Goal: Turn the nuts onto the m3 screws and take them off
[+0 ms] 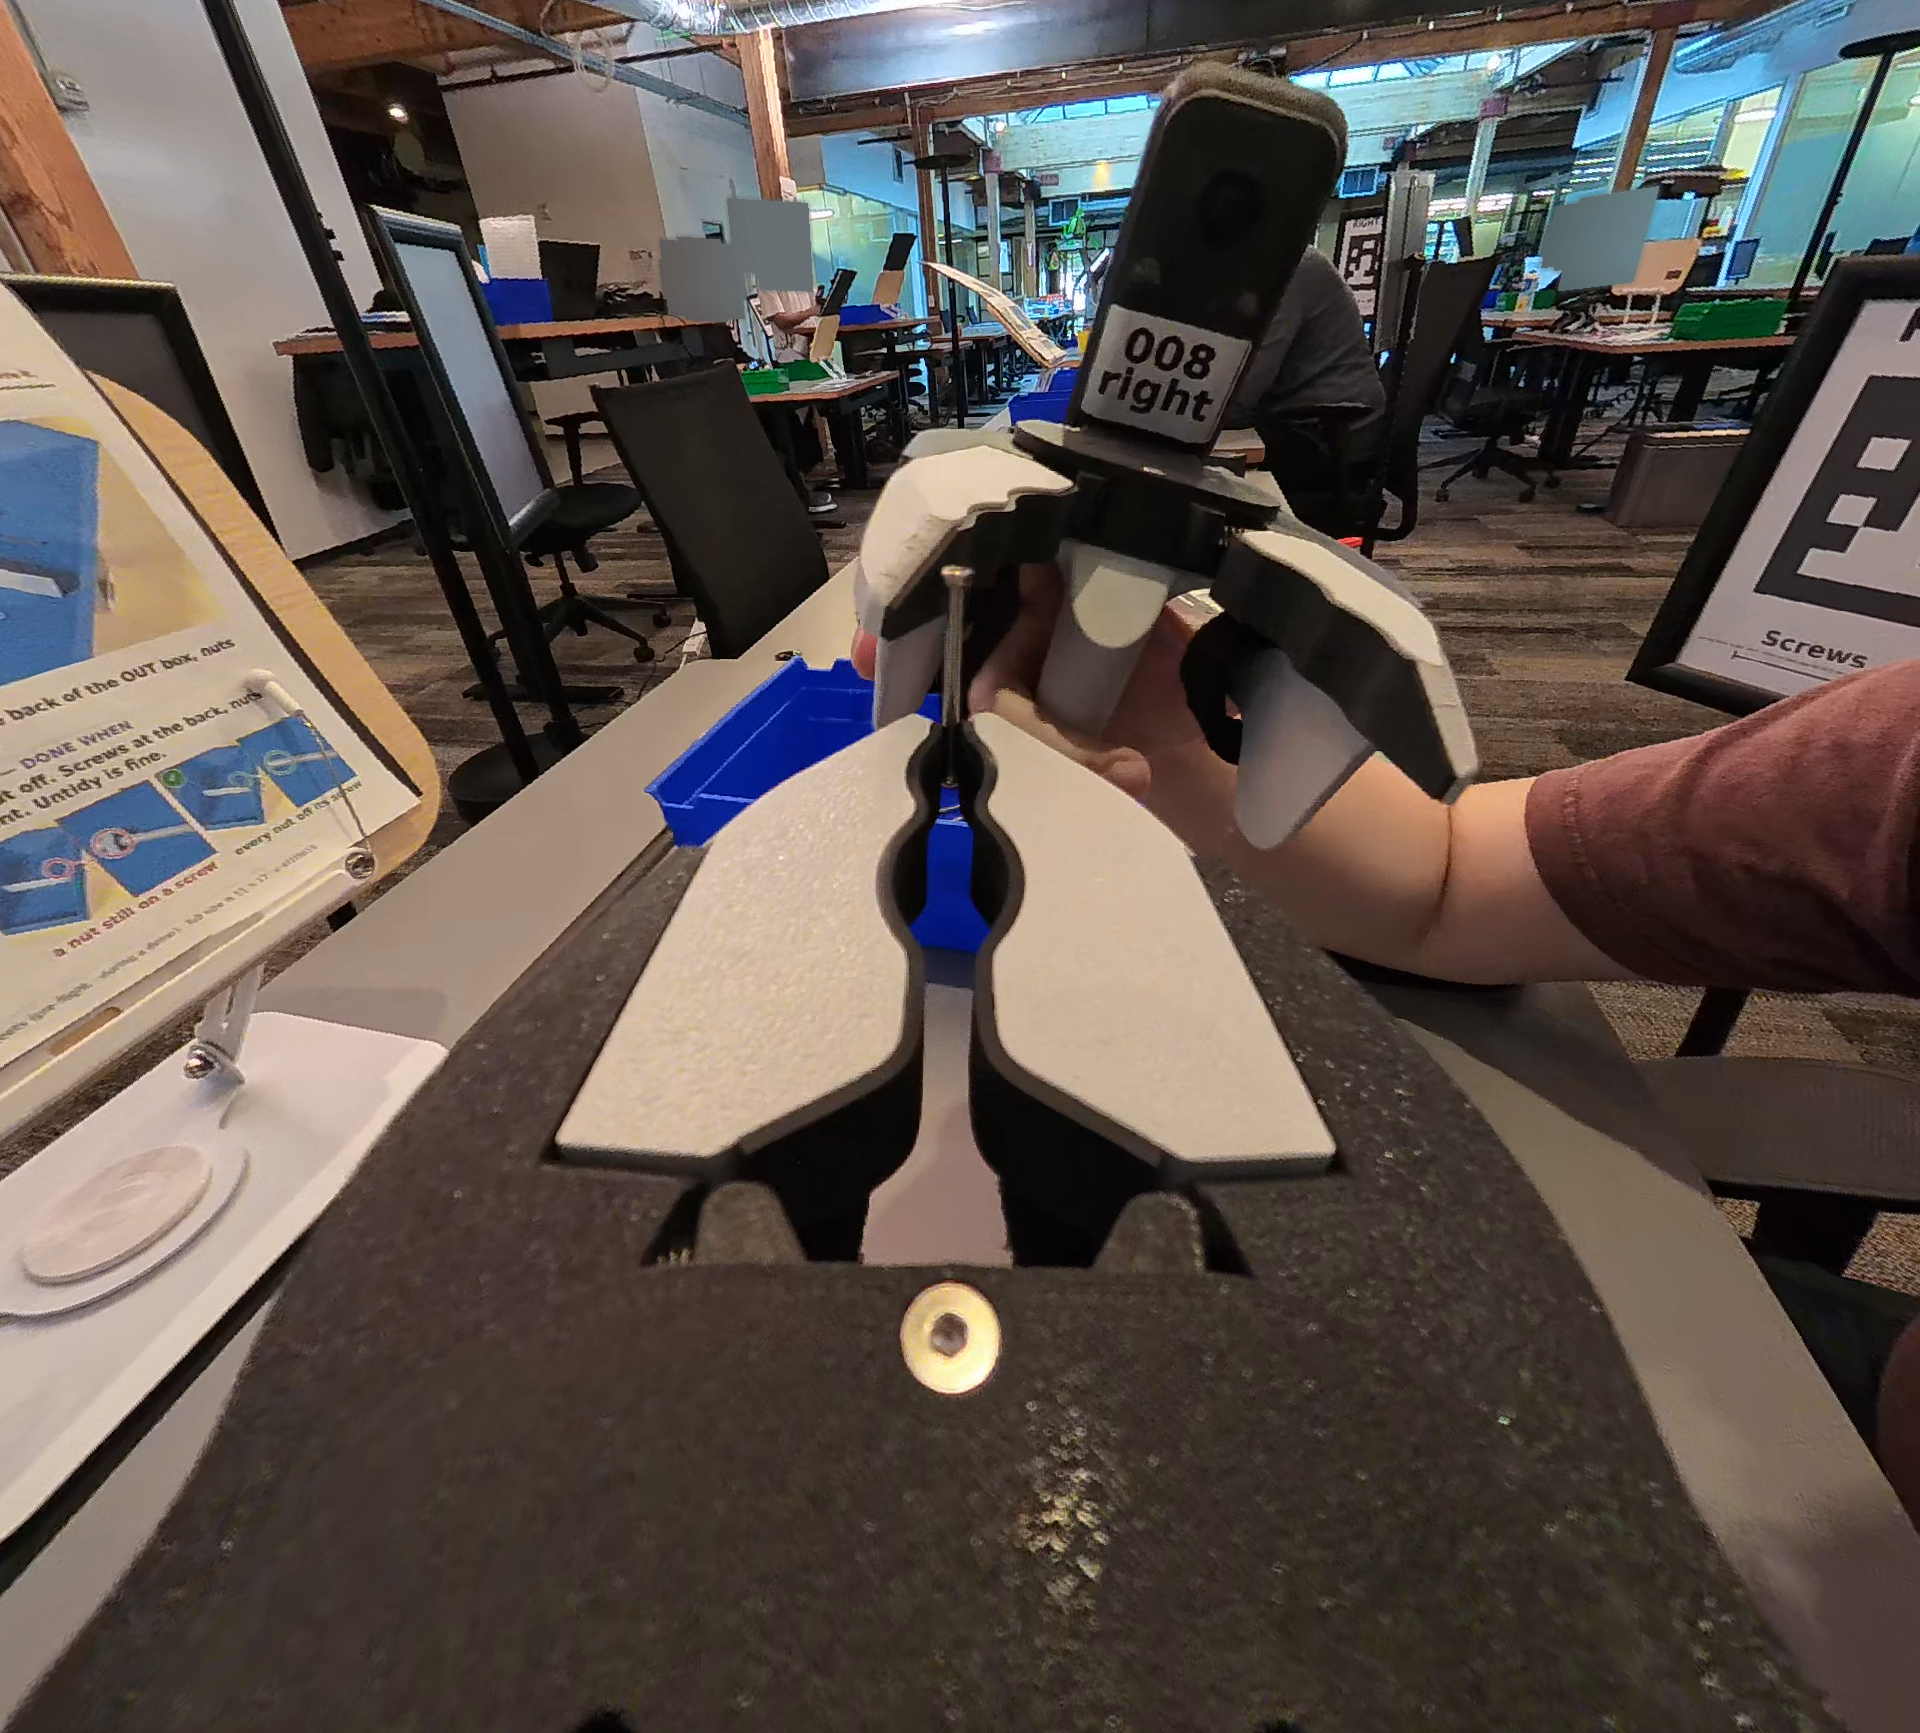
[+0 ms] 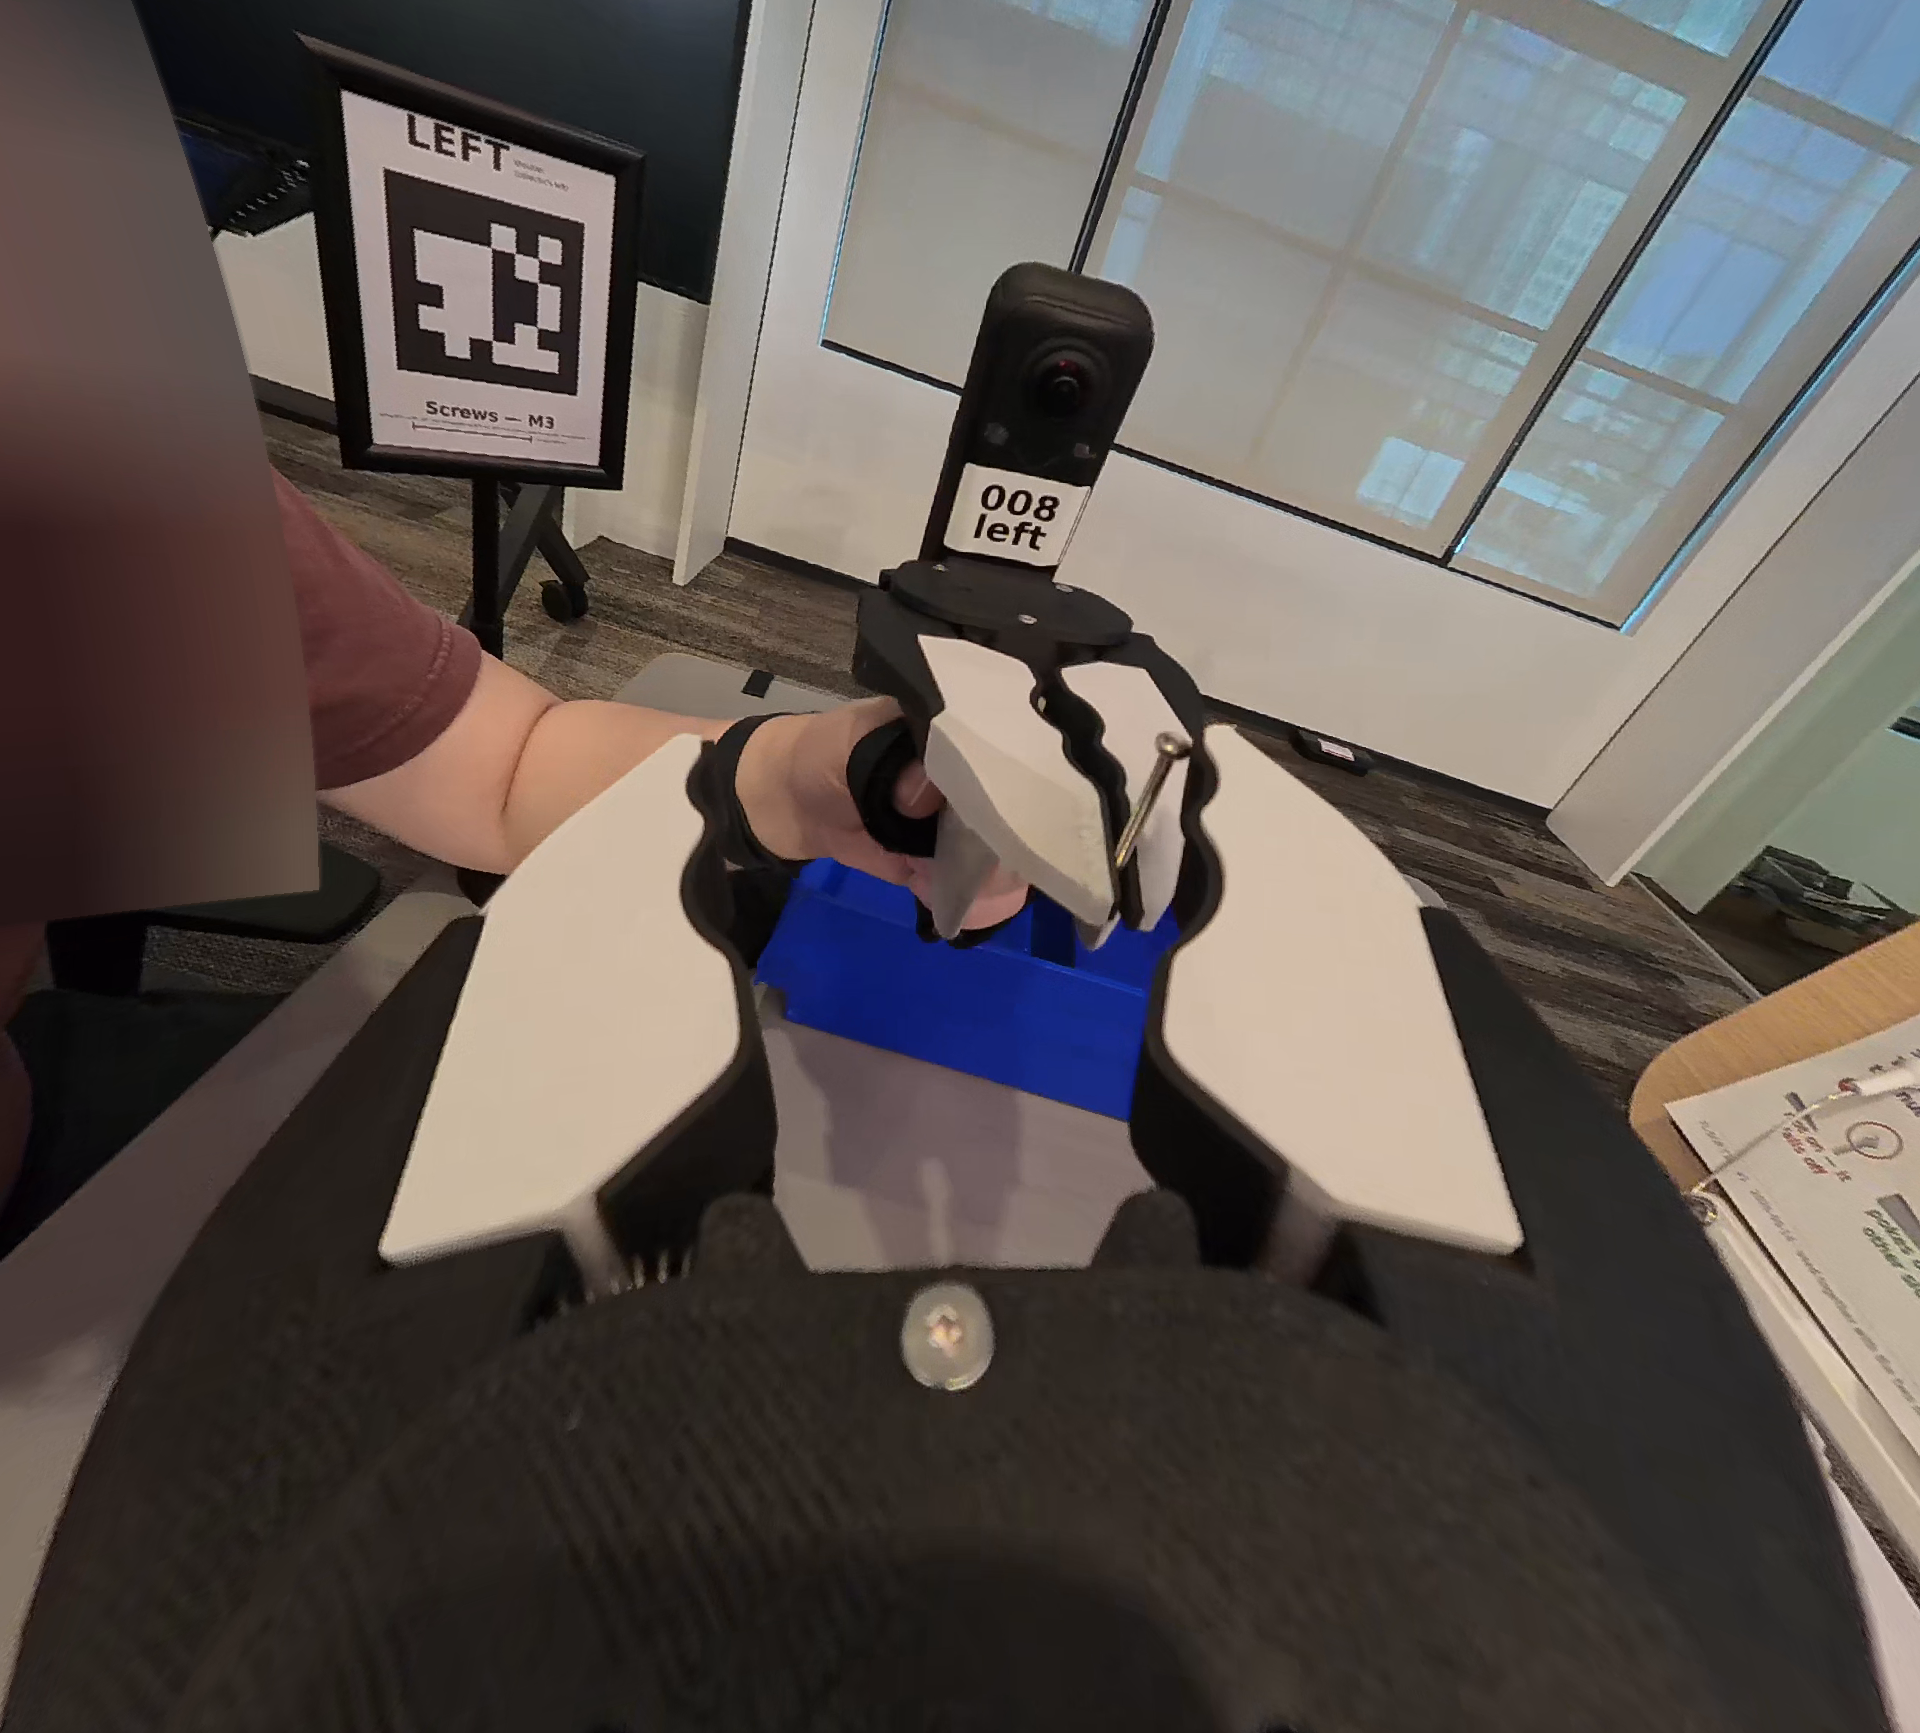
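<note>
Left wrist view: left gripper (image 1: pixel 951 774) clamps an upright screw (image 1: pixel 954 675); right gripper (image 2: pixel 951 862) gapes wide, empty; judgement: steady the screw, fetch a nut squarely

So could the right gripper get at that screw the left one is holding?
Probably yes: the right gripper is open, and the screw, shut in the left gripper, sticks up bare between its fingers.
</note>
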Tool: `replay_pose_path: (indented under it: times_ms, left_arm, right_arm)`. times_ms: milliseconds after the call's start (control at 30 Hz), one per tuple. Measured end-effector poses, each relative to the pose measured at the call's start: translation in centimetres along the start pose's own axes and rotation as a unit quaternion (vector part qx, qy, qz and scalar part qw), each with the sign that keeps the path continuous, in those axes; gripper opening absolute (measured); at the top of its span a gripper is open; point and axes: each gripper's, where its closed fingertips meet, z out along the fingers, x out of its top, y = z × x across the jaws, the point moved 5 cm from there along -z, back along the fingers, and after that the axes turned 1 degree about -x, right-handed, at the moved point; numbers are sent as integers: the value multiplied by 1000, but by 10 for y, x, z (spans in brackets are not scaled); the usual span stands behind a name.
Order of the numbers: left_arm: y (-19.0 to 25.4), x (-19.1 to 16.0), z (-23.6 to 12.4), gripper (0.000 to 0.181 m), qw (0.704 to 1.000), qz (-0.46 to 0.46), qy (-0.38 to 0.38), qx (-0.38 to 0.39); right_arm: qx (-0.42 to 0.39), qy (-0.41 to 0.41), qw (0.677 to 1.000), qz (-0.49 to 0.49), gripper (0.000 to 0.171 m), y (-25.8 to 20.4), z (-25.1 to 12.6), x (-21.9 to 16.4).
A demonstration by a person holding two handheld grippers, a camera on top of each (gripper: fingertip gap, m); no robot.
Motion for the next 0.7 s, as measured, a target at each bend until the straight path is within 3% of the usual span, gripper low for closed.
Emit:
replay_pose_path:
  times_ms: [333, 700]
  left_arm:
    - [0, 1, -2, 2, 1000, -8, 8, -6]
    - [9, -3, 8, 2, 1000, 1, 4, -19]
  right_arm:
    - [-24, -1, 1000, -10, 84, 7, -9, 4]
    - [7, 21, 1000, 18, 91, -4, 9, 1]
